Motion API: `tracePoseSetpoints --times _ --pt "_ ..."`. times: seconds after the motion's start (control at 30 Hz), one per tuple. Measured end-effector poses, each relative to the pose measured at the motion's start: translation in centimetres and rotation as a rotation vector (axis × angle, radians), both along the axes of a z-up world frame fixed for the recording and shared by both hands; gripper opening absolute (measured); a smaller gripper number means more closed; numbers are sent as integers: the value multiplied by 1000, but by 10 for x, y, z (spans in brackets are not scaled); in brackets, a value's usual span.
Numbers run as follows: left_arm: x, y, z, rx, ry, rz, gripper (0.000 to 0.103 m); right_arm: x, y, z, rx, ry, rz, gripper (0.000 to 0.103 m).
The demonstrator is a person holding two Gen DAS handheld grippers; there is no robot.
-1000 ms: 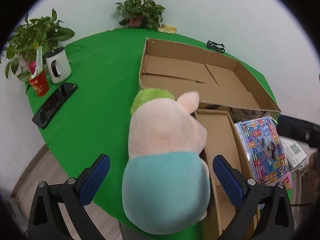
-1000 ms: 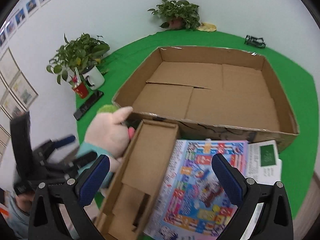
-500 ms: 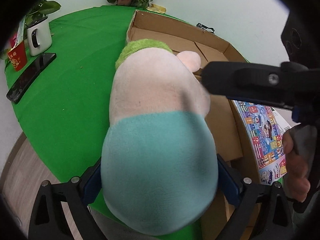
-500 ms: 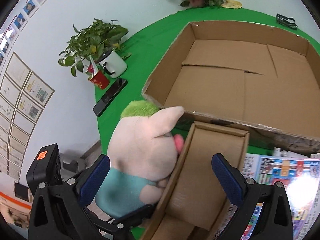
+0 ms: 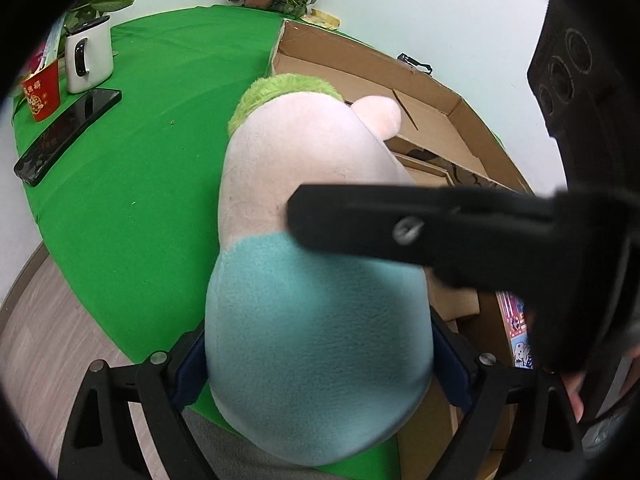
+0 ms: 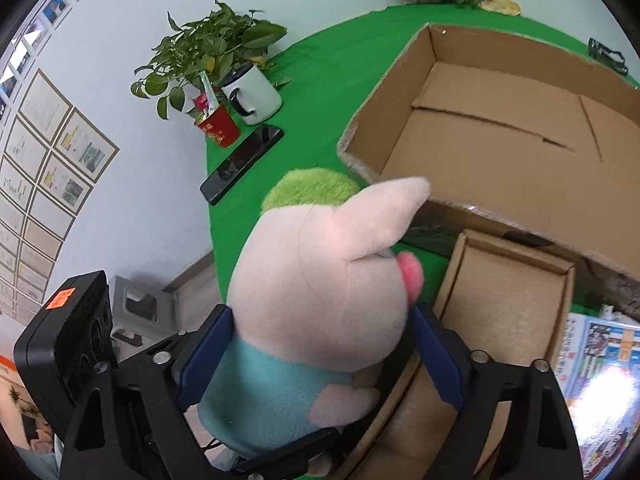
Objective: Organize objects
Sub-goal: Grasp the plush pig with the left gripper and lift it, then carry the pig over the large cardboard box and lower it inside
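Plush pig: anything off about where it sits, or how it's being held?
The plush pig sits at the table edge beside the narrow cardboard box, not in the large box. Oddly, both grippers bracket it at once: left gripper around the teal body, right gripper around the head.

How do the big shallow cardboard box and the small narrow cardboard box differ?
The big shallow cardboard box is broad, its floor made of seamed flaps; the small narrow cardboard box is slim. The big one lies farther back; the small one lies beside the pink-and-teal plush pig. Both are open-topped and look empty.
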State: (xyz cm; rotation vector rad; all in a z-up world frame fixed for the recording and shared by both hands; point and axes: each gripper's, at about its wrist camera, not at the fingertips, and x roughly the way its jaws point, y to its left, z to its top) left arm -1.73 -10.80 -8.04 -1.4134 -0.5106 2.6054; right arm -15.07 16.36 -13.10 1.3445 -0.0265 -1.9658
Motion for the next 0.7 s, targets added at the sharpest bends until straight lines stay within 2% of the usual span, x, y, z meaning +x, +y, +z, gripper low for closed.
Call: tracePoseSetpoints --times 0.17,0.27,0.37,0.5,0.57,0.7 --pt "7 -3 2 8 19 6 88 1 -9 -6 6 12 -8 83" --pt "14 -4 8 16 31 1 82 5 -5 -5 10 32 -6 77" --pt "27 2 20 24 58 -3 81 13 -5 5 11 67 -5 72" --pt "36 5 53 5 144 -15 81 24 3 34 -36 145 -16 70" --pt "27 24 71 -4 202 -36 81 30 11 56 -61 207 -34 70" --pt "11 30 103 -31 285 -89 81 31 31 106 -100 336 -91 69"
